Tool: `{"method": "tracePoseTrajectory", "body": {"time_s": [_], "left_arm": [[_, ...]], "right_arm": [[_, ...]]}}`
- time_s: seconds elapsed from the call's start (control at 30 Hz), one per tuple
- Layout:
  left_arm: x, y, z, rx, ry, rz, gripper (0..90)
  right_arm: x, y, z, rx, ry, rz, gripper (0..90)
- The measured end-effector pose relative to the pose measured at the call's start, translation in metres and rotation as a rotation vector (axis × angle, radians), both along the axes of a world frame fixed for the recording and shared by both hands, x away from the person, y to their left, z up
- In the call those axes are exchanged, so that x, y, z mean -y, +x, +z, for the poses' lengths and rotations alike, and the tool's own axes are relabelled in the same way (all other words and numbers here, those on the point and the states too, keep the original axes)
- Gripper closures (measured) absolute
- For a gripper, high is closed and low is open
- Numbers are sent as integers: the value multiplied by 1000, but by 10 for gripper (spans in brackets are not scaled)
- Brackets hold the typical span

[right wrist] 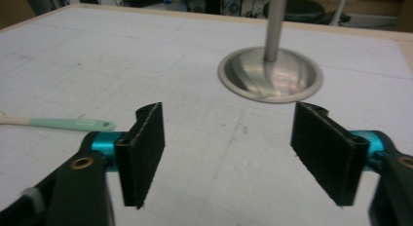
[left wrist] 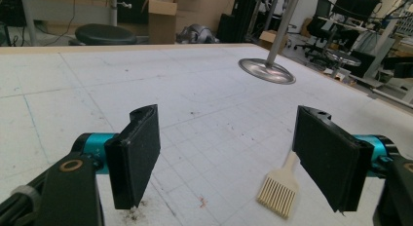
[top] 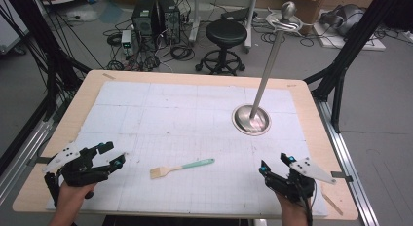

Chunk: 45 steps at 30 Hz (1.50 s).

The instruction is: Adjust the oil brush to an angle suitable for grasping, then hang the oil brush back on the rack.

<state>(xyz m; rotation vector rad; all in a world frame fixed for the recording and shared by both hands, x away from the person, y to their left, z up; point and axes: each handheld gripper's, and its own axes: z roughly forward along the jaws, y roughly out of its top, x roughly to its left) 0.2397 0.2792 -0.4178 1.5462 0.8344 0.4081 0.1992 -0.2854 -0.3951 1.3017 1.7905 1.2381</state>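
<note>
At the left of the high view, the left gripper (top: 111, 154) rests low over the near left part of the white gridded mat (top: 195, 104), held from below by a hand (top: 73, 194), its jaws spread wide with nothing between them. In the left gripper view the pale bristles of the brush (left wrist: 279, 192) lie on the mat just inside the right-hand jaw, not touched by it. The brush (top: 181, 167) lies flat near the middle of the mat's near half, bristles toward the left gripper and mint-green handle pointing right, well apart from both grippers. Farther back and to the right stands a metal stand (top: 252, 120), its round base on the mat and its pole rising at a lean. At the near right, the right gripper (top: 275, 162) has its jaws wide apart and empty.
</note>
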Motion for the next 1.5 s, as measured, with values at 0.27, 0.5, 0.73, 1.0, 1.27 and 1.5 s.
{"method": "tracePoseTrajectory", "body": {"time_s": [0.27, 0.5, 0.73, 1.0, 1.27, 1.5], "left_arm": [[1, 1, -1, 1, 5, -3, 260], [3, 0, -1, 0, 17, -11, 260], [4, 1, -2, -2, 18, -15, 260], [5, 1, -2, -7, 34, -29, 260], [13, 3, -2, -29, 43, -67, 258], [30, 16, 0, -94, 84, -128, 288]], "right_arm": [[11, -14, 2, 47, 10, -12, 186], [12, -13, 0, 40, 8, -12, 186], [13, -14, -1, 34, 7, -22, 186], [10, -12, -2, 25, 2, -15, 187], [7, -11, -4, 7, -11, 10, 187], [9, -10, -4, 4, 12, 6, 187]]}}
